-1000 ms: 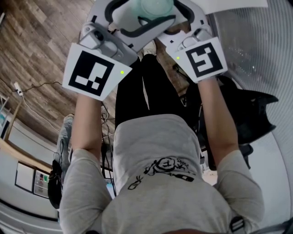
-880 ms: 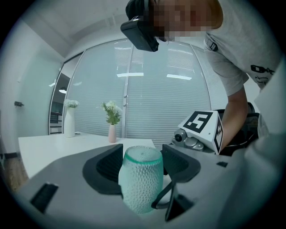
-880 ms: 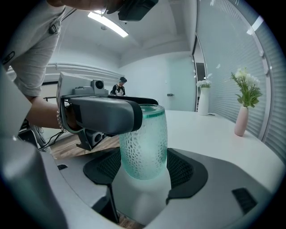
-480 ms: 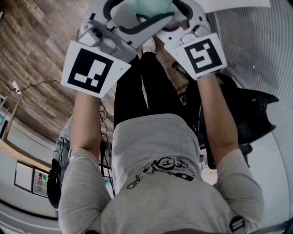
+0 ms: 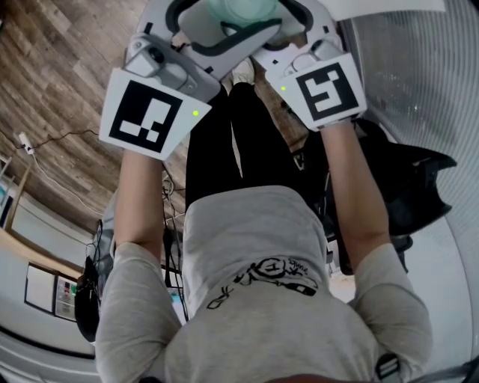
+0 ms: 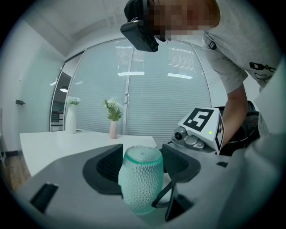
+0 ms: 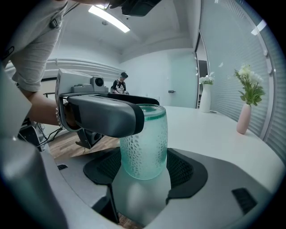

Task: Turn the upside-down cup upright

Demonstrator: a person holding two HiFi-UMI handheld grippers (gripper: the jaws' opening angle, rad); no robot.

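A teal dimpled glass cup (image 6: 140,179) hangs in the air between both grippers, with a darker teal band at its top end. In the left gripper view, my left gripper (image 6: 142,163) has a dark pad against each side of it. In the right gripper view, my right gripper (image 7: 144,167) clasps the lower part of the cup (image 7: 145,143) the same way. One finger of the left gripper (image 7: 105,116) crosses its upper left. The head view shows the cup (image 5: 251,9) at the top edge, between the two marker cubes. Whether the cup's mouth faces up or down is unclear.
A white table (image 7: 214,134) lies just beyond the cup, with a pink vase of flowers (image 7: 244,117) and a white vase (image 7: 205,99) on it. Wood floor (image 5: 60,67) lies below, a black bag (image 5: 408,187) to the right. A glass wall with blinds (image 6: 147,94) stands behind.
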